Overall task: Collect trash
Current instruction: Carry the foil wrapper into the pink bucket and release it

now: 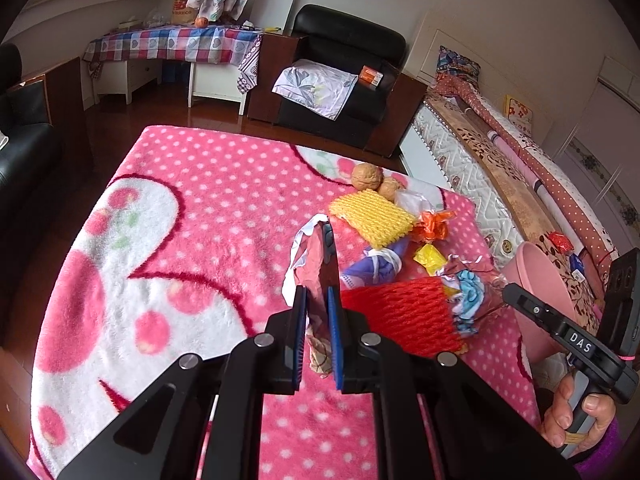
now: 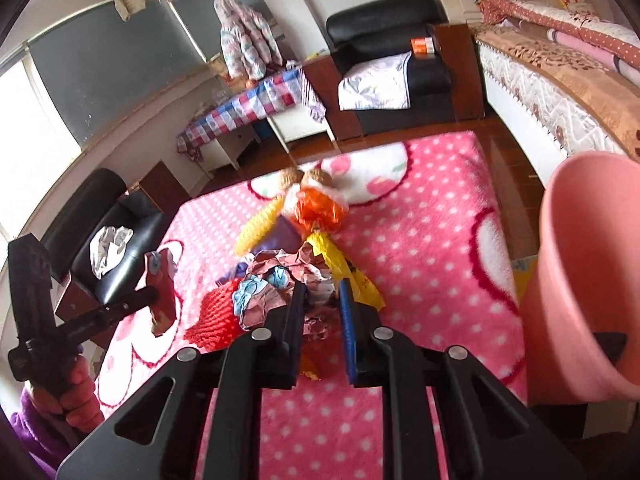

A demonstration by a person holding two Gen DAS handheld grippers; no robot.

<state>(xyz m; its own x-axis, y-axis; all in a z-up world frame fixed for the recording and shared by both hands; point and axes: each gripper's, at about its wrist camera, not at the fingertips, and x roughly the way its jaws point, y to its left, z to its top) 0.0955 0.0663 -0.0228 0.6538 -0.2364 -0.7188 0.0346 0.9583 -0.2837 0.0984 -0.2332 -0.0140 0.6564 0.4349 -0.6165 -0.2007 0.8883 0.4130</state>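
Trash (image 1: 404,256) heaped toward the far right of a pink dotted blanket (image 1: 208,208): yellow foam net (image 1: 372,216), red foam net (image 1: 400,316), orange wrapper (image 1: 432,226), yellow wrapper (image 1: 430,258), crumpled printed paper (image 2: 280,276), two walnuts (image 1: 367,177) just behind. Clamped in the left gripper (image 1: 317,336), nearly closed, a reddish torn wrapper (image 1: 316,276), held clear above the blanket. Pinched in the right gripper (image 2: 322,320), jaws narrow, the crumpled paper at the near edge of the heap; yellow wrapper beside the right finger, whether also caught cannot be told. Step in hand, by judgement: picking, both pieces gripped, neither yet dropped. Next move likely calls for carrying each piece over the rim of the pink bin (image 2: 584,264) standing at the right, just beside the blanket's edge, then opening above it without dragging neighbouring scraps along. Blanket soft and fluffy, spread over a bench. Around: dark wooden floor, black armchair (image 1: 344,76), checked tablecloth (image 1: 172,42), bed (image 1: 500,168) at the right.
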